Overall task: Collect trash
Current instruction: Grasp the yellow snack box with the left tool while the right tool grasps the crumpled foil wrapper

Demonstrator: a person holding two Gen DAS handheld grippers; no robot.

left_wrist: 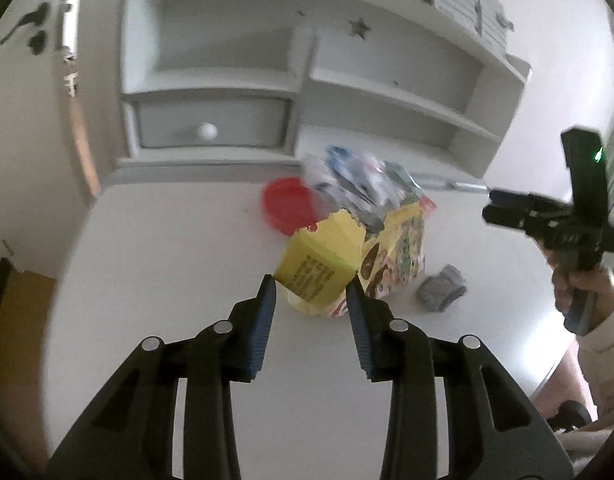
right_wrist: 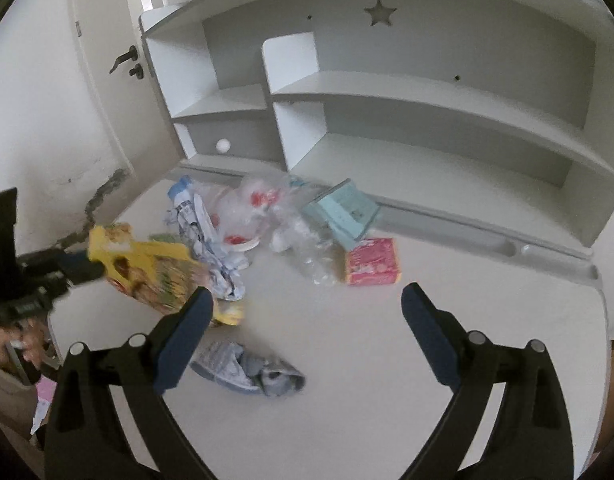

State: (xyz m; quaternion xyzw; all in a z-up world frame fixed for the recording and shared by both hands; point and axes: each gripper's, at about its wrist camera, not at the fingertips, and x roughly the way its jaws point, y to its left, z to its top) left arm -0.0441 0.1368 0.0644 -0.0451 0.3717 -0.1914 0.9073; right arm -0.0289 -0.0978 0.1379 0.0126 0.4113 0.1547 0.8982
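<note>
A torn yellow carton (left_wrist: pixel 327 256) stands on the white desk (left_wrist: pixel 167 264), its near end between my left gripper's fingertips; the left gripper (left_wrist: pixel 310 292) looks partly open around it, and contact is unclear. From the right wrist view the left gripper (right_wrist: pixel 83 268) meets the carton (right_wrist: pixel 147 264) at its end. My right gripper (right_wrist: pixel 303 300) is open and empty above the desk, near a crumpled grey paper wad (right_wrist: pixel 251 368). A trash pile holds clear plastic (right_wrist: pixel 267 208), a teal box (right_wrist: pixel 343 212) and a pink packet (right_wrist: pixel 371 262).
A red lid (left_wrist: pixel 287 204) lies behind the carton. A white shelf unit (right_wrist: pixel 387 92) with a drawer and knob (left_wrist: pixel 207 131) stands at the desk's back. A door (right_wrist: pixel 107 64) is on the left. The desk edge (left_wrist: pixel 547 376) is on the right.
</note>
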